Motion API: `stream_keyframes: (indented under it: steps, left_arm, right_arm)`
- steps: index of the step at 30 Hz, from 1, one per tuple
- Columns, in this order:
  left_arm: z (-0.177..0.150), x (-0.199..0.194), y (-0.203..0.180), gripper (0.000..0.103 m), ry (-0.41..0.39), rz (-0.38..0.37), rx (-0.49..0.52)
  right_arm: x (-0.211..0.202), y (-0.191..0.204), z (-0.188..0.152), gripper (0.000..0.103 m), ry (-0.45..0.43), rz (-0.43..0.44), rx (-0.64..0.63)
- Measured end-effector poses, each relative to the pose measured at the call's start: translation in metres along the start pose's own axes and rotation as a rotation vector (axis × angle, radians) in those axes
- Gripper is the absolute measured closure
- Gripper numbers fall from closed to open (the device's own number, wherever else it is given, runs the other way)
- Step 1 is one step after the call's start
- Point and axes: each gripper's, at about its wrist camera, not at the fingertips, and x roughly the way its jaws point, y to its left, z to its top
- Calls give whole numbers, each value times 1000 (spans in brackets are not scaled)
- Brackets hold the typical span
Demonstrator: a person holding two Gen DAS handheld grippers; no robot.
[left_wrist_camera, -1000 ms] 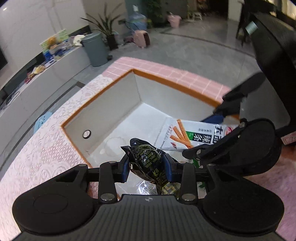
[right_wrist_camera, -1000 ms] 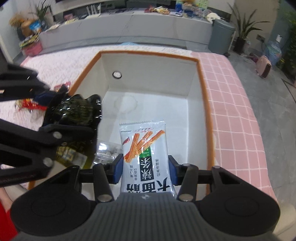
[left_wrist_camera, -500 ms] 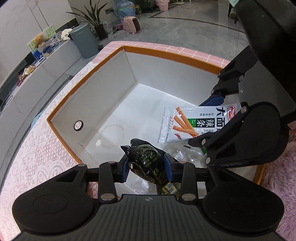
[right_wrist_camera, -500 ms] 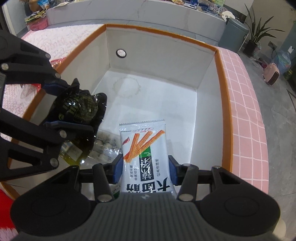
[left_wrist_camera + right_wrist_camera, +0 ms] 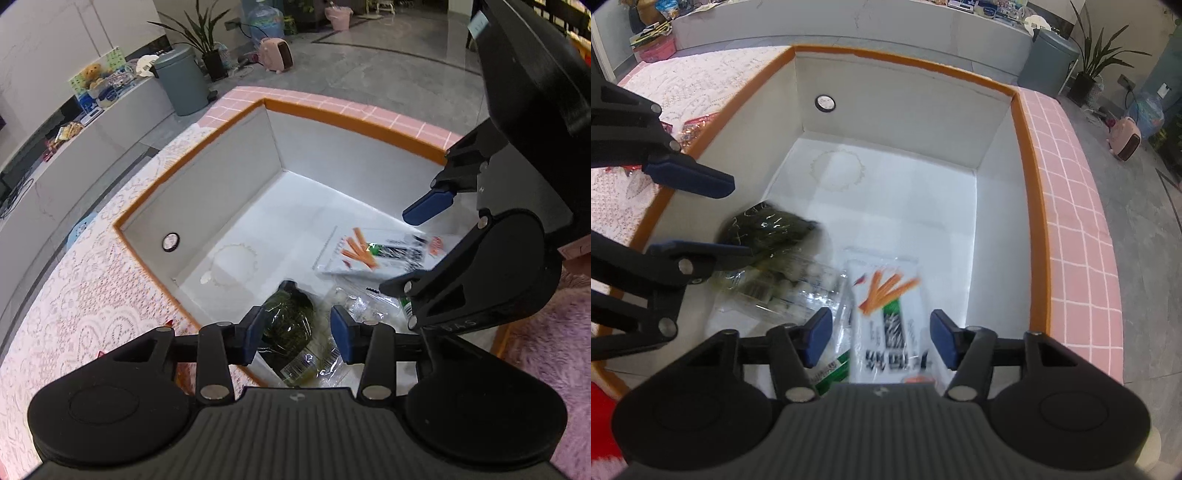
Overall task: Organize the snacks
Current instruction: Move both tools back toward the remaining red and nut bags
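A white box with an orange rim point(image 5: 354, 122) point(image 5: 1030, 155) holds the snacks. My left gripper point(image 5: 297, 328) is open above the box's near corner; the dark green snack bag point(image 5: 291, 321) point(image 5: 768, 232) is free of the pads and blurred, below them. My right gripper point(image 5: 881, 334) is open; the white spicy-stick packet point(image 5: 890, 317) point(image 5: 376, 251) is blurred, loose between the fingers over the box floor. A clear packet point(image 5: 798, 291) point(image 5: 354, 306) lies on the box floor between them.
The box sits on a table with a pink lace cloth point(image 5: 74, 295) and a pink grid cloth point(image 5: 1075, 221). Red snack packets point(image 5: 687, 127) lie on the lace left of the box. A grey bin point(image 5: 181, 85) stands on the floor beyond.
Both grippers have opened. The green bag and the white stick packet have left the pads and are dropping into the box, both blurred.
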Motion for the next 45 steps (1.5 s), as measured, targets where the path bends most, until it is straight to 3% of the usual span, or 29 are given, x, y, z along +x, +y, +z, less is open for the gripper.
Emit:
stream_keyframes:
  steps: [2,19,21,29,35,45]
  left_arm:
    - [-2,-8,2,52,-16,3,-17]
    - [-36,-91,24,48,-144,18,-214]
    - [-43,-101,28,47,-161,34,-243]
    - [-79,-138,48,47,-277,182,-392]
    - [-107,-150,76,40,-296,223,-508]
    - [-159,-144,123,39,-318,186,-676]
  right_arm:
    - [-4,3,1,34,-8,-9,-7]
    - [-70,50,-2,30,-129,-37,-71]
    - [-80,59,-3,22,-164,-32,-81]
    - [-107,104,-5,22,-303,12,-105]
    - [-108,139,-3,22,-386,96,-81]
    - [-73,189,14,22,-437,130,28]
